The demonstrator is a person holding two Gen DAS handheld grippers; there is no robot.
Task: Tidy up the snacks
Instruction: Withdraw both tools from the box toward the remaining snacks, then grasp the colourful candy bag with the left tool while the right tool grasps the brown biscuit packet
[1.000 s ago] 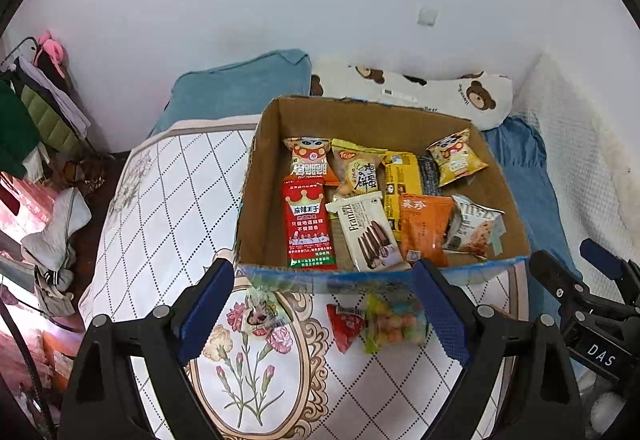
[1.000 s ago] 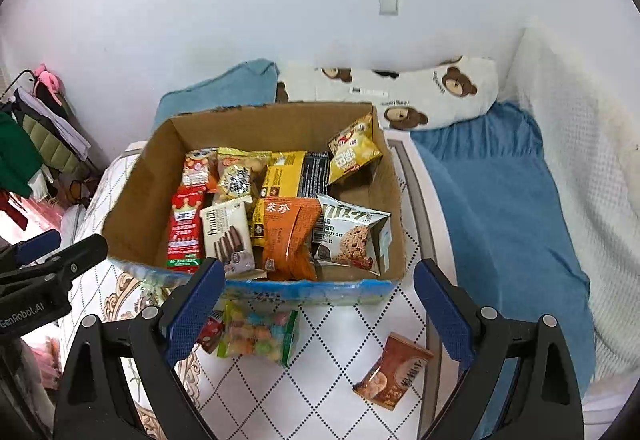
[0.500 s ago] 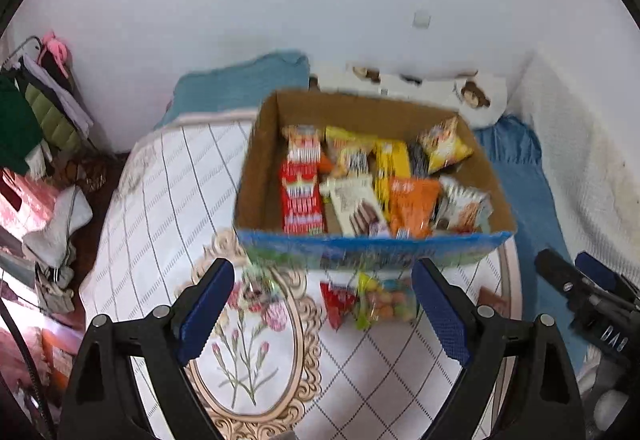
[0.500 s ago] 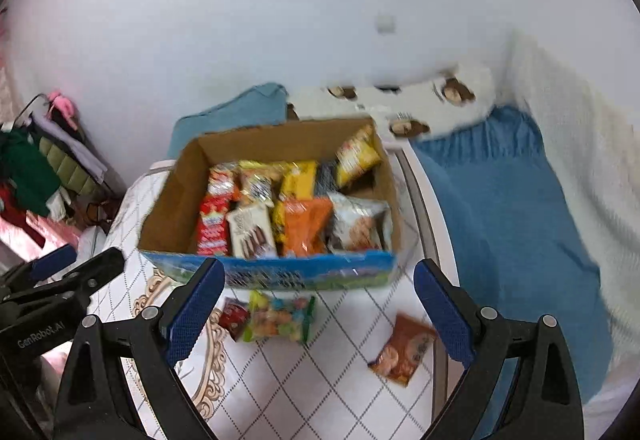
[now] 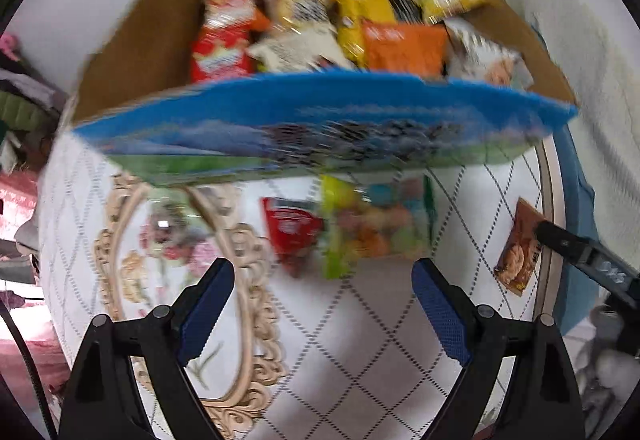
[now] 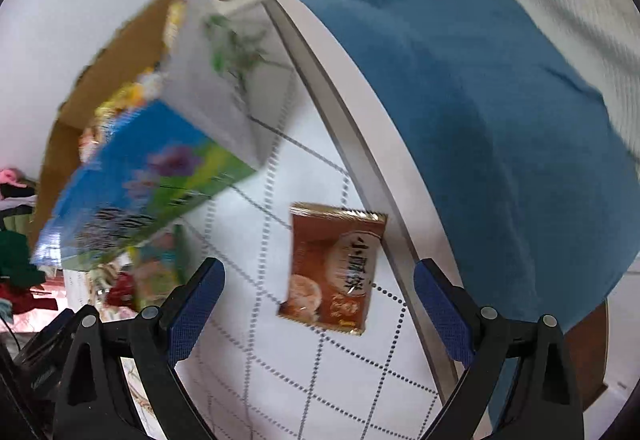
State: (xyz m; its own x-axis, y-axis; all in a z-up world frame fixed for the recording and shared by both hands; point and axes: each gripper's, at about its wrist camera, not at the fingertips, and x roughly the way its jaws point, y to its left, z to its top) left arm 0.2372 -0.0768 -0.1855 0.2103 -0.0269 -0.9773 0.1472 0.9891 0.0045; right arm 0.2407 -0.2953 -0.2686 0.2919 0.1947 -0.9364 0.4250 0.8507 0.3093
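Brown snack packet (image 6: 334, 266) lower centre, between wide, empty right hand-held gripper (image 6: 320, 302) jaws: pick-up step. Left hand-held gripper (image 5: 322, 304) wide, empty, below candy bag (image 5: 376, 224). Next: descend, close, drop into box (image 5: 320, 123).

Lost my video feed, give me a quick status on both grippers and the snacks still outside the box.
Left gripper open, empty, above red packet and candy bag. Right gripper open, empty, over brown packet. Box nearby, nothing blocking.

Quilted bed (image 5: 360, 340) carries snack box (image 5: 320, 127), loose packets (image 6: 334, 268).
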